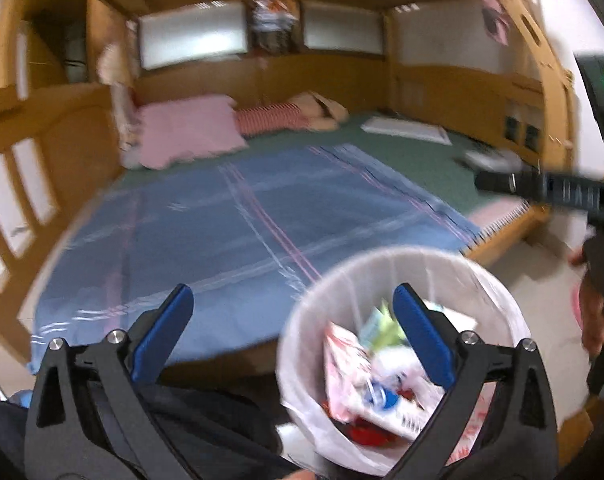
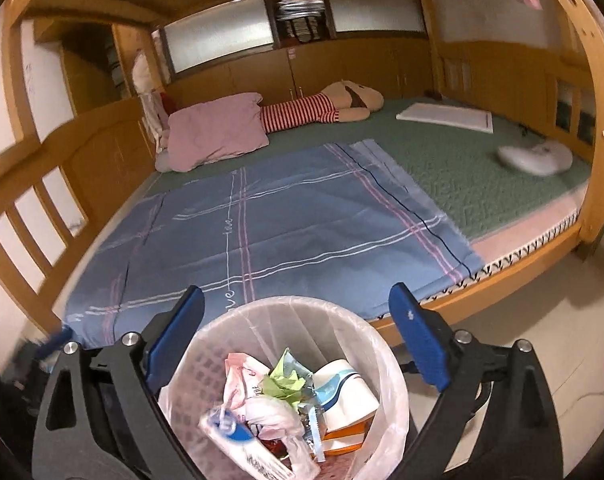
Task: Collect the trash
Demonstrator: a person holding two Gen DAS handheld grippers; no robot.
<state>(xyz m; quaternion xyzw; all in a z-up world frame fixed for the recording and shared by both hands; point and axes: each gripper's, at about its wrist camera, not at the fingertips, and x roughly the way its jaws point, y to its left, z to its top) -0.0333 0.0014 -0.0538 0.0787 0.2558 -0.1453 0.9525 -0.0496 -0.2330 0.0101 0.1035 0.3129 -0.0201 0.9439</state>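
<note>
A white bin lined with a thin plastic bag (image 2: 230, 320) stands on the floor at the foot of the bed, holding wrappers, tissue and a crumpled green paper (image 2: 282, 384). My right gripper (image 2: 296, 292) hangs open right above the bin, one blue pad on each side of the rim and nothing between them. In the left wrist view the bin (image 1: 382, 254) sits low on the right with the trash (image 1: 366, 376) inside. My left gripper (image 1: 292, 292) is open and empty; its right finger (image 1: 422, 336) is over the bin and its left finger over the blanket.
A blue plaid blanket (image 2: 282, 220) covers the near half of a green mattress (image 2: 462, 160). A pink pillow (image 2: 214, 132), a striped plush toy (image 2: 326, 108), a white board (image 2: 446, 116) and a white object (image 2: 534, 156) lie on it. A wooden bunk frame (image 2: 598, 184) surrounds the bed.
</note>
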